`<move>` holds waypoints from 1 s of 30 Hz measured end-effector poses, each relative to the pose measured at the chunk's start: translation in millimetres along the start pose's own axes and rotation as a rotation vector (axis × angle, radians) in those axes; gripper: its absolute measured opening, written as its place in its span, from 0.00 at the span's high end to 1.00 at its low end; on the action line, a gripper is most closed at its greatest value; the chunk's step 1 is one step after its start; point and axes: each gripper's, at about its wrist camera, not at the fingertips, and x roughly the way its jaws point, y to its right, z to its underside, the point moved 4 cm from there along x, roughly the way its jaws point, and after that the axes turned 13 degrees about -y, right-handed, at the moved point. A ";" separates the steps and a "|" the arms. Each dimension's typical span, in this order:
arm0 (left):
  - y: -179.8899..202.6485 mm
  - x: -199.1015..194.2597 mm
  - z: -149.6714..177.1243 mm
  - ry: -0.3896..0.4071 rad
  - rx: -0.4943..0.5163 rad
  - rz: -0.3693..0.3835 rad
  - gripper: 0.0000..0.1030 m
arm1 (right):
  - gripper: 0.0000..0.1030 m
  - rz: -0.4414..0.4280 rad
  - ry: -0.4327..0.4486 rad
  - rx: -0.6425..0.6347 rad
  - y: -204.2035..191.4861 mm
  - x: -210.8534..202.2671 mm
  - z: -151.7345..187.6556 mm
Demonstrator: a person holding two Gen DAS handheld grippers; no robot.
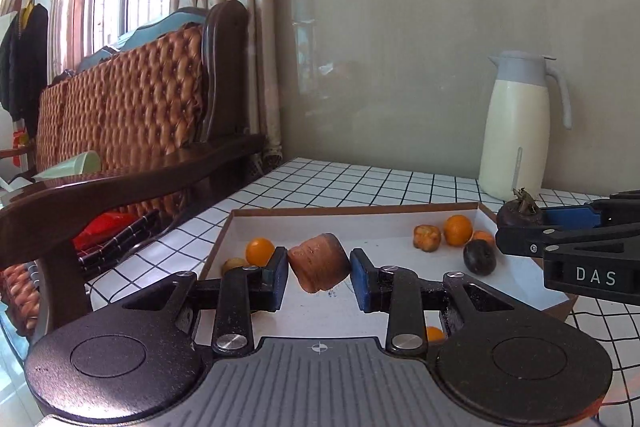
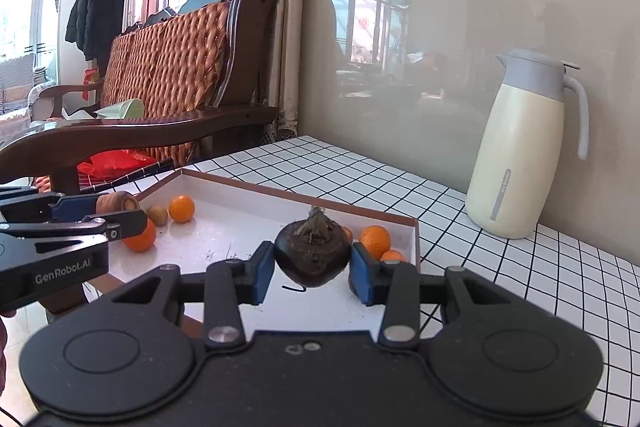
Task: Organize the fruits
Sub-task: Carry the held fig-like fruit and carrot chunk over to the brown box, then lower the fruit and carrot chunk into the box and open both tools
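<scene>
Both fruits are up over the white tray (image 1: 360, 223): left hand-held gripper (image 1: 319, 277) clamps the brown fruit (image 1: 318, 263), right hand-held gripper (image 2: 312, 273) pinches the dark fruit (image 2: 311, 257). Best lowered gently beside matching pieces, clear of the oranges (image 2: 182, 209).

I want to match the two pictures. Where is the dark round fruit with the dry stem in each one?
Left wrist view: far right, the dark fruit sits in the right gripper.
Right wrist view: center, the fruit is clamped over the white tray.
Shared landmark: the cream jug stands by the wall.
</scene>
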 end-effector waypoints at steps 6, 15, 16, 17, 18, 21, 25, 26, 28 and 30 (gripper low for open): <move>-10.4 5.8 -1.6 0.004 -0.006 -0.012 0.67 | 0.69 0.002 0.002 0.010 -5.5 8.3 -5.2; -17.0 19.2 -4.8 -0.005 -0.005 -0.012 0.67 | 0.69 -0.001 -0.003 0.027 -11.3 22.5 -12.3; -17.8 20.9 -6.2 -0.004 -0.003 -0.016 0.67 | 0.69 0.000 -0.004 0.027 -11.5 24.4 -13.0; -19.4 23.0 -7.7 -0.005 -0.003 -0.017 0.67 | 0.69 0.001 -0.006 0.028 -12.2 26.7 -13.9; -20.8 25.4 -8.7 -0.008 -0.005 -0.017 0.67 | 0.69 0.001 -0.009 0.030 -11.9 28.8 -14.5; -23.9 33.1 -11.1 -0.017 -0.003 -0.020 0.67 | 0.69 0.005 -0.019 0.035 -10.1 37.6 -18.9; -26.9 43.3 -15.8 -0.016 0.006 -0.027 0.67 | 0.69 0.009 -0.033 0.042 -7.8 47.8 -21.9; -28.2 47.3 -17.8 -0.019 0.007 -0.028 0.67 | 0.69 0.010 -0.037 0.042 -7.5 49.9 -22.2; -29.6 53.0 -20.6 -0.020 0.009 -0.029 0.67 | 0.69 0.015 -0.042 0.040 -7.3 53.7 -23.1; -31.1 58.6 -22.7 -0.026 0.010 -0.028 0.67 | 0.69 0.019 -0.047 0.041 -6.2 58.0 -25.1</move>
